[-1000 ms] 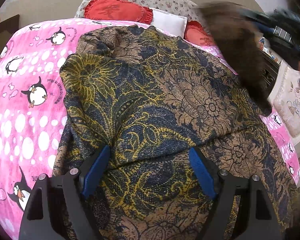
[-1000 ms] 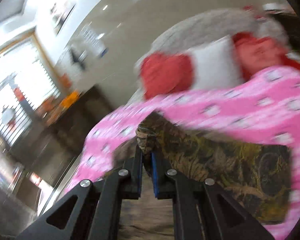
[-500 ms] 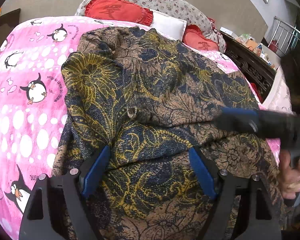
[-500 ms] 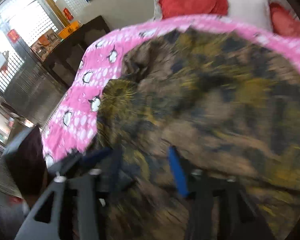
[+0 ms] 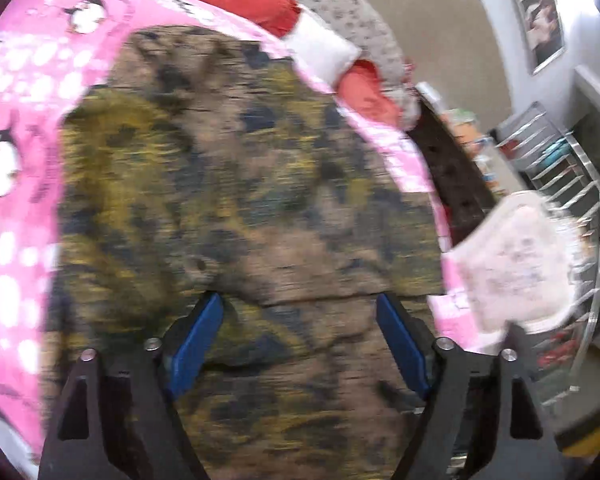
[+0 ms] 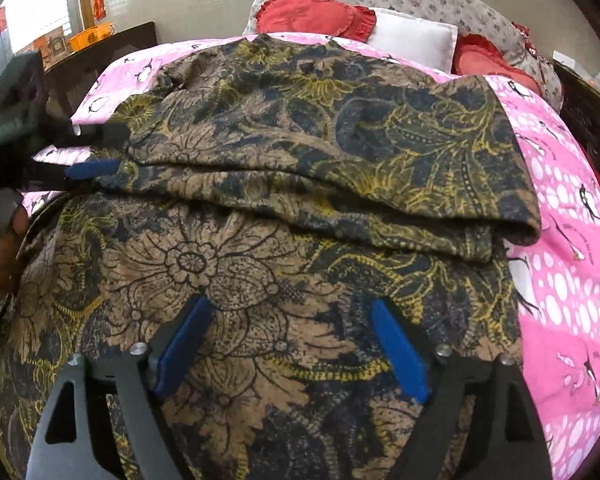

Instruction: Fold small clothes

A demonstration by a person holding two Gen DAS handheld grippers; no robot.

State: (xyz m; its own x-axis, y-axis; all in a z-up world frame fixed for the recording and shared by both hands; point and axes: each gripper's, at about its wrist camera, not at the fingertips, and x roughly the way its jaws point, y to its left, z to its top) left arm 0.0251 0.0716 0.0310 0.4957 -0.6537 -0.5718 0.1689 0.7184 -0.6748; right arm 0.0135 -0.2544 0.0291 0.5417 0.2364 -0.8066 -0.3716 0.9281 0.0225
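**Both tongs spread over the folded garment**

Your right tongs [image 6: 288,344] hover low over the near half of the patterned garment [image 6: 300,152], blue pads wide apart and holding nothing. Your left tongs [image 5: 300,340] are also apart, empty, above the same cloth. In the right wrist view they reach in from the garment's left edge, with your left hand [image 6: 0,256] behind them.

Against 1 second ago, your right tongs no longer pinch a lifted fold: they have let go, and the far half of the garment now lies doubled over toward you, its folded edge running across the middle of the cloth. Half a second ago the right view was smeared; now it is sharp, while the left view has gone blurred.

The garment lies on the pink penguin blanket [image 6: 560,280] of the bed. Only the right view shows the fold clearly, with the red cushion [image 6: 312,16] and white pillow [image 6: 412,40] beyond the garment. Only the left view shows the framed picture [image 5: 544,28] on the wall, beyond the garment to its right.
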